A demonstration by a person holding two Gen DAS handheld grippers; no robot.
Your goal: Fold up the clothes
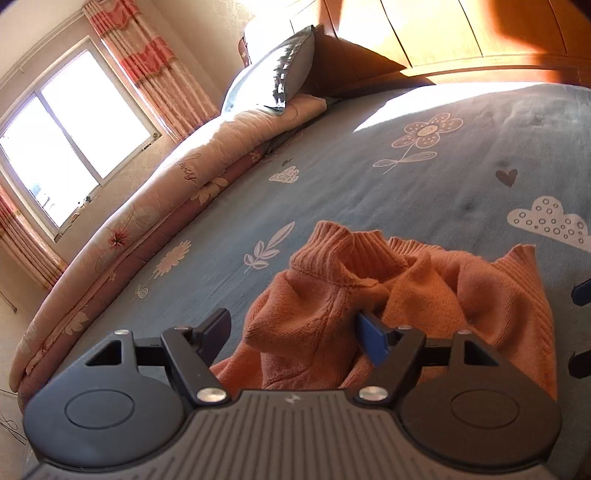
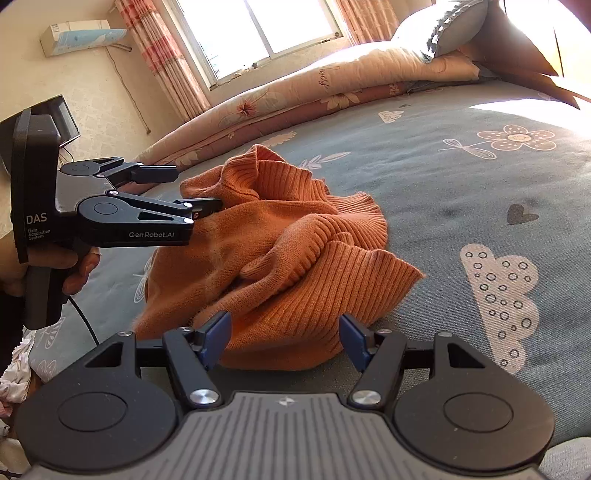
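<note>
Right gripper wide open just before the crumpled orange sweater — left gripper likewise open at its collar.

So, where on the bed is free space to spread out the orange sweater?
Free: the blue sheet between the sweater and the headboard, around the flower print. Crowded: the window side, where the rolled quilt and pillow lie.

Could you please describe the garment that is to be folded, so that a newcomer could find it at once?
Start from the blue-grey bedspread printed with pale flowers and clouds. Near its front edge lies a crumpled orange sweater, between the two open grippers. It is the only orange ribbed knit there; the quilt by the window is floral.
</note>
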